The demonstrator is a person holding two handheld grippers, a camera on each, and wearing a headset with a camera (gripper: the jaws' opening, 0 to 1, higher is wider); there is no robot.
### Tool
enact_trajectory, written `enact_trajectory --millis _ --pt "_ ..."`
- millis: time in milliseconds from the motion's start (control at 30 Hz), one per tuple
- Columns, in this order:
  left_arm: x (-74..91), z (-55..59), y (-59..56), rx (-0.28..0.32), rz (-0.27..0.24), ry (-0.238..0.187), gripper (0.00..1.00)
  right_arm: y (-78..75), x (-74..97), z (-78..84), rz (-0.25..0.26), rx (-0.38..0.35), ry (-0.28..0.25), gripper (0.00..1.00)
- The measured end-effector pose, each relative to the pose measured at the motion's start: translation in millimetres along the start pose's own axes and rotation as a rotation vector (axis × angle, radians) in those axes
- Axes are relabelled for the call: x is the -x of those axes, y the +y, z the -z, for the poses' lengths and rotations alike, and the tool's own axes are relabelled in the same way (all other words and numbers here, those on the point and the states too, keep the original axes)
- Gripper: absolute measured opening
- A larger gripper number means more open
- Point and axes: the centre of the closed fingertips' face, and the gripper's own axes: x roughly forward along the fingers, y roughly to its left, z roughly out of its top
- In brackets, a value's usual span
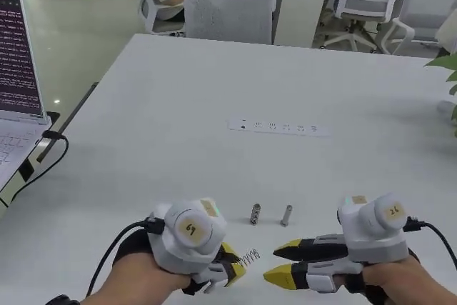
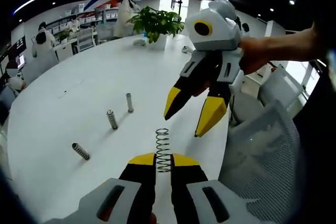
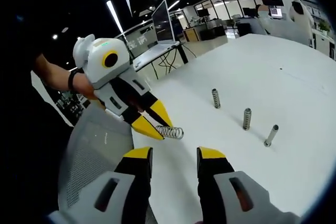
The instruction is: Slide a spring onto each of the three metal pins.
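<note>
Step in hand: two pins (image 2: pixel 112 119) already wore their coils, so I judged this the last fit, onto the bare pin (image 2: pixel 129 102) at the end of the row.
Left gripper (image 2: pixel 164 160): jaws pinched on one end of the spring (image 2: pixel 163 145), the rest standing out past the tips.
Right gripper (image 3: pixel 174 155): jaws parted wide, holding nothing, tips aimed at the spring from just beside it.
Spring's place: held above the near edge of the desk (image 1: pixel 214 105), well short of the pins.
Spring's look: thin bright wire, open coils, slender; I expected it to bend easily.
Doing it well: I would line the free end up with the pin's axis, come straight down, and let go only once the coils had caught the pin top.
</note>
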Motion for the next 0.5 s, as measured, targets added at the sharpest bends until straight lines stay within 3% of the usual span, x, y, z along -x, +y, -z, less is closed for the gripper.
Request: enact_trajectory --millis 233,500 --pt "0.6 -6.8 -6.9 -0.022 0.023 -0.021 0.02 0.9 -3.9 -10.9 -0.047 0.034 0.006 0.25" --pt "-1.4 -12.2 -13.1 -0.046 0.047 -0.038 0.02 3.2 -5.4 -10.2 -0.088 0.082 0.041 0.18"
